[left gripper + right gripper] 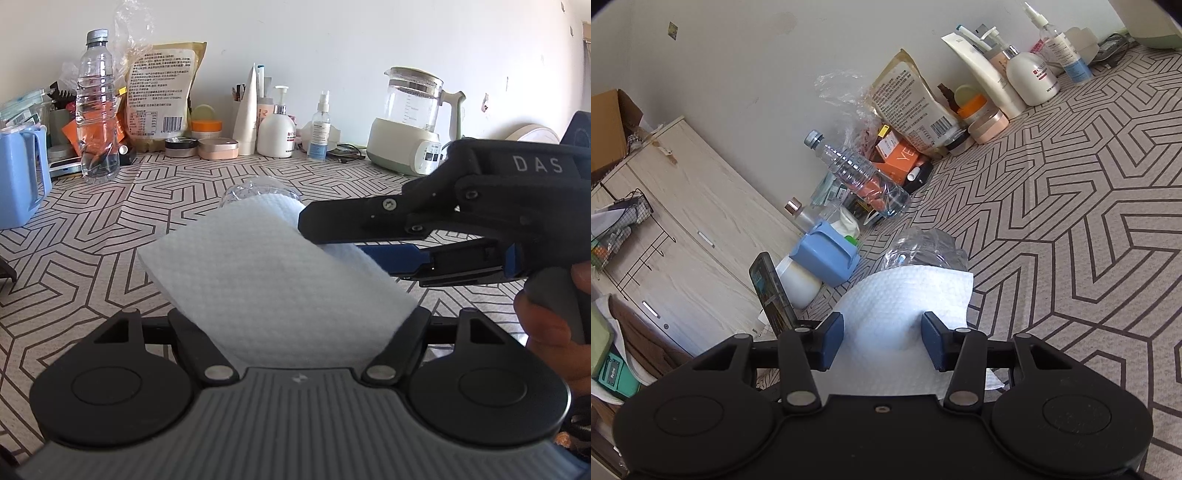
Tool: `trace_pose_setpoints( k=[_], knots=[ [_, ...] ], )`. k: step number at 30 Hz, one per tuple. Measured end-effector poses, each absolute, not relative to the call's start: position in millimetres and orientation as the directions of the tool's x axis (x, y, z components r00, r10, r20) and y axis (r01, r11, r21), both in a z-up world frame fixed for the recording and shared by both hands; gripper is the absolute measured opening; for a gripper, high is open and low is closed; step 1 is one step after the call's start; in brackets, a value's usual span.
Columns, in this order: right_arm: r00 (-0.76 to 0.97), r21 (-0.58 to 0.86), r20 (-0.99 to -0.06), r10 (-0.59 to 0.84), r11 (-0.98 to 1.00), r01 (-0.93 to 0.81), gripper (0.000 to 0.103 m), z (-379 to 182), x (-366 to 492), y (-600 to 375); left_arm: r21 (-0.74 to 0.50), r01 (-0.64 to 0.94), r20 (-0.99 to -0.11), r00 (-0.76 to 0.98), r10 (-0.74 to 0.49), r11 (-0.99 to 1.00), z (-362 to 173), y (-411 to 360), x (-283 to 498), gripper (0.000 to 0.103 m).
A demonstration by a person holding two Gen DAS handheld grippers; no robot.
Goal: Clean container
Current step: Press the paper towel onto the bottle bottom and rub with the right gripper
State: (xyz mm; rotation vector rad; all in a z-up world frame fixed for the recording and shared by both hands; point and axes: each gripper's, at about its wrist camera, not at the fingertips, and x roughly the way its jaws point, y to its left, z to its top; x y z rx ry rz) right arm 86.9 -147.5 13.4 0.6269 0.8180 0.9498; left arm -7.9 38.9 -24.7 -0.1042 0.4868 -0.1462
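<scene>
A crumpled clear plastic container (258,188) pokes out from under a white paper towel (266,280) draped over it. My left gripper (295,314) holds this bundle from below; the towel hides its fingers, and its jaws seem closed on the container. From the right comes my right gripper (332,240), one black finger lying on top of the towel and one blue finger under its edge. In the right wrist view the blue pads (833,341) press the towel (905,306) from both sides, with the container (923,251) showing beyond. A hand (554,325) holds the right gripper's handle.
The table wears a geometric-patterned cloth (110,229). Along the wall stand a water bottle (96,110), a blue pitcher (18,173), a food bag (162,96), lotion bottles (277,129), a spray bottle (320,125) and a glass kettle (410,122). A phone (772,295) leans at the left.
</scene>
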Motion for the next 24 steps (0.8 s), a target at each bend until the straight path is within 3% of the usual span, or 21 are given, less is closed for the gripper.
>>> trace_pose_setpoints(
  k=[14,24],
  knots=[
    [0.394,0.694,-0.392,0.832,0.548,-0.467,0.03,26,111,-133,-0.147,0.13,-0.469,0.864,-0.185,0.981,-24,42,-9,0.072],
    [0.432,0.678,-0.399,0.809,0.578,-0.455,0.04,33,99,-136,-0.159,0.14,-0.46,0.865,-0.199,0.977,-22,43,-9,0.072]
  ],
)
